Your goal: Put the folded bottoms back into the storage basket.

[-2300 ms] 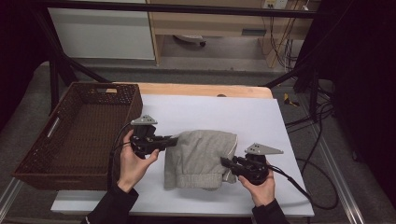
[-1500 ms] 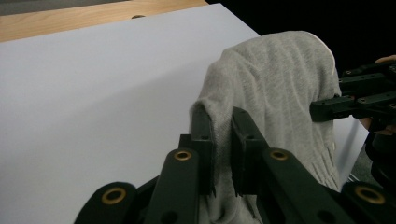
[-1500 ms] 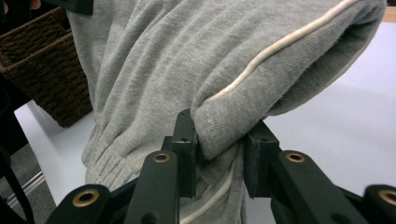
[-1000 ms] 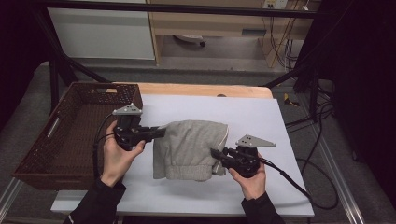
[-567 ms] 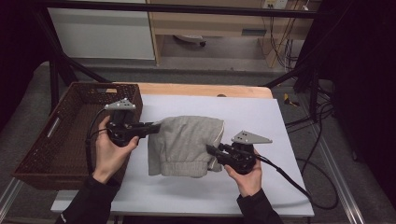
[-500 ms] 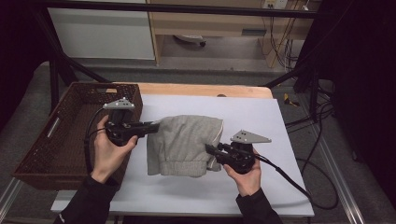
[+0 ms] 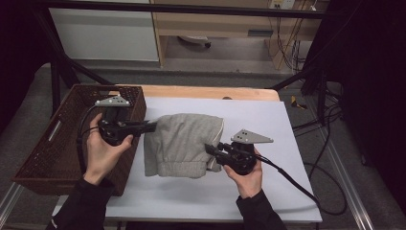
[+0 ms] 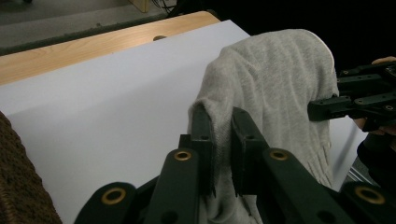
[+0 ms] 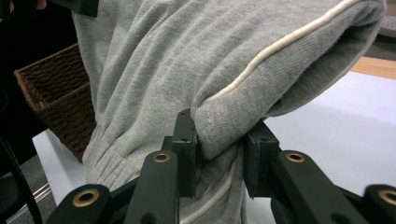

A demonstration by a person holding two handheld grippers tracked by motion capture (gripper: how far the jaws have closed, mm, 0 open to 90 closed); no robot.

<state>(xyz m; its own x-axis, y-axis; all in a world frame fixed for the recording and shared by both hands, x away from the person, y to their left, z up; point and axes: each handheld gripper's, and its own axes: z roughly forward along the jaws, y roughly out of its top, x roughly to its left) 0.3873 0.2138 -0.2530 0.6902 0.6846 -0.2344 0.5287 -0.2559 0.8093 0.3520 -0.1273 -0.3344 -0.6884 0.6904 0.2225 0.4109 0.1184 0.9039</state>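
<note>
1. Two pinches carry the load: the left gripper (image 8: pixel 222 154) has its jaws nearly closed on a thin fold of the grey sweatshirt (image 7: pixel 184 143), and the right gripper (image 9: pixel 219 156) has its jaws partly closed around a thicker bunched fold beside the white piping.
2. Between those grips the sweatshirt hangs lifted over the white table (image 7: pixel 268 115), its ribbed hem drooping toward the surface, just beside the wicker basket (image 7: pixel 52 143).
3. It looks soft, limp and light; it will sag and swing rather than hold any shape, so anything outside the two pinches will trail.
4. The knit is not slippery, but a thin single layer could creep out of the left jaws under a tug.
5. Best holds, in my judgement, are doubled folds or seamed edges such as the piping or the hem.
6. The basket's rough weave could snag trailing cloth.
</note>
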